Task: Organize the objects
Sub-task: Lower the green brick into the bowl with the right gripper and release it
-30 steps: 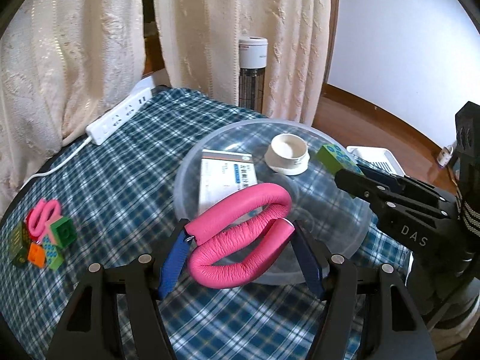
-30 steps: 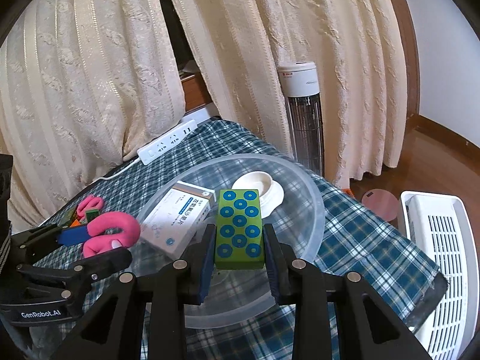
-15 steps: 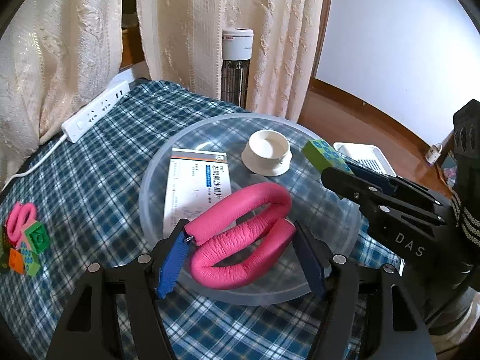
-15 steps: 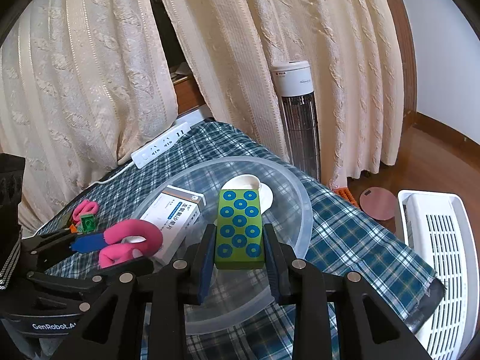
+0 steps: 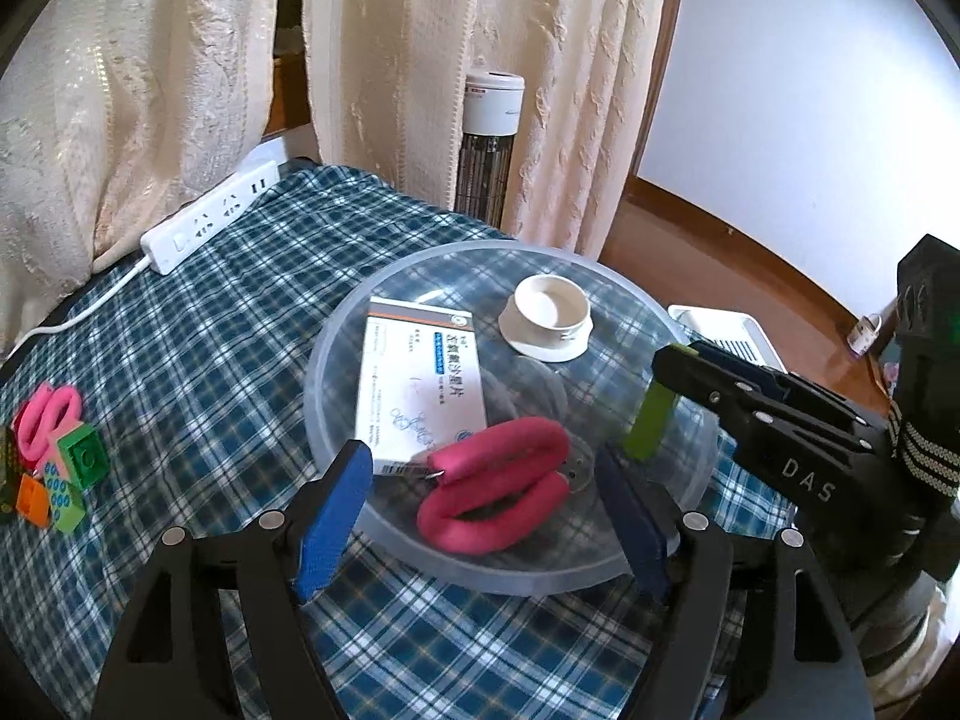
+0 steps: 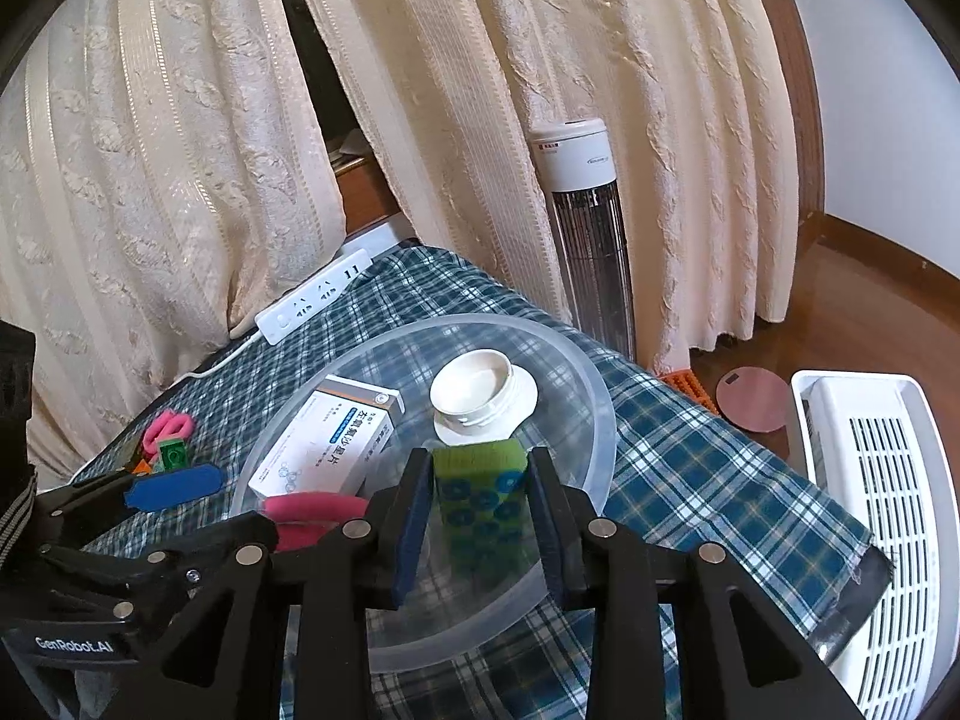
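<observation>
Clear plastic basin (image 5: 336, 324) on the plaid tablecloth (image 5: 198, 360), serving as the collecting vessel: holds a white medicine box (image 5: 414, 384) at 10 o'clock, a white cup-shaped lid (image 5: 546, 324) at 1 o'clock, and a pink foam-handled hand grip (image 5: 498, 492) at 6 o'clock, lying loose on the basin floor.

Left gripper (image 5: 480, 516): jaws opening, blue pads apart on either side of the hand grip without pressing it, apparently to leave it there.

Right gripper (image 6: 480, 516): clamped on a green block with blue dots (image 6: 480, 492), held over the basin's near rim, presumably for dropping in next; pink scissors (image 5: 45, 420) and small bricks (image 5: 66, 474) wait on the cloth at 9 o'clock.
</observation>
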Demonstrator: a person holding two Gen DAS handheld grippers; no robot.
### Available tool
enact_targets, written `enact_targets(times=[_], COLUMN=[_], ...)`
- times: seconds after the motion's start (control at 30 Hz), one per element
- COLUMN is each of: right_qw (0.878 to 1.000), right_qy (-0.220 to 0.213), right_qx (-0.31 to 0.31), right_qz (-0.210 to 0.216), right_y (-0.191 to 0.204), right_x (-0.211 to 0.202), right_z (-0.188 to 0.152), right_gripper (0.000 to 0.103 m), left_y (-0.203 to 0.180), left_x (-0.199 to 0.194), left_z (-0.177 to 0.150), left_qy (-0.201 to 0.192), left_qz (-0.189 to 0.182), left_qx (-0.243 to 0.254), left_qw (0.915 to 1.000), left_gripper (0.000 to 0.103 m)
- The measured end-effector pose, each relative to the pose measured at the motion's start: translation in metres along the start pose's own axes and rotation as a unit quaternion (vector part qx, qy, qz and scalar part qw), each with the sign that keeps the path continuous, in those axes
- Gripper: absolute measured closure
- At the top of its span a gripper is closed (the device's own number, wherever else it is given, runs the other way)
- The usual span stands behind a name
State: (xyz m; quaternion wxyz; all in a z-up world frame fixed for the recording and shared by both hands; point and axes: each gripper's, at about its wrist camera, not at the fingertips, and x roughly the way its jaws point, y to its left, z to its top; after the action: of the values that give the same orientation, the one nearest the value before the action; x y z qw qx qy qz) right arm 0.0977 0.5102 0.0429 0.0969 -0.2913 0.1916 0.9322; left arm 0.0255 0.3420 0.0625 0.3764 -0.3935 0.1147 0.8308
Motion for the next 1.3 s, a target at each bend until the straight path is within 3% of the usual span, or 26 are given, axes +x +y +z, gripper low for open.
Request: enact_targets(times=[0.63, 0.8, 1.3], right_qw=[1.0, 1.0, 0.999], right_qy=[-0.002, 0.003, 0.009], right_qx=[0.001, -0.001, -0.022], right_qz=[0.003, 0.007, 0.026], right_y=[0.013, 0.021, 0.056], right_x=[-0.008, -0.007, -0.007], right_z=[-0.005, -0.008, -0.013], right_gripper=[0.064, 0.054, 0.045], left_y=[0.023, 0.03, 0.057], left_x=[-0.019, -0.023, -0.052], left_z=[-0.019, -0.023, -0.036], left_qy=[-0.002, -0.002, -0.016], left_qz=[0.025, 0.03, 0.054], left_qx=[-0.027, -0.035, -0.06], left_qw=[0.9993, 0.9989, 0.9966], left_gripper=[0.025, 0.025, 0.025])
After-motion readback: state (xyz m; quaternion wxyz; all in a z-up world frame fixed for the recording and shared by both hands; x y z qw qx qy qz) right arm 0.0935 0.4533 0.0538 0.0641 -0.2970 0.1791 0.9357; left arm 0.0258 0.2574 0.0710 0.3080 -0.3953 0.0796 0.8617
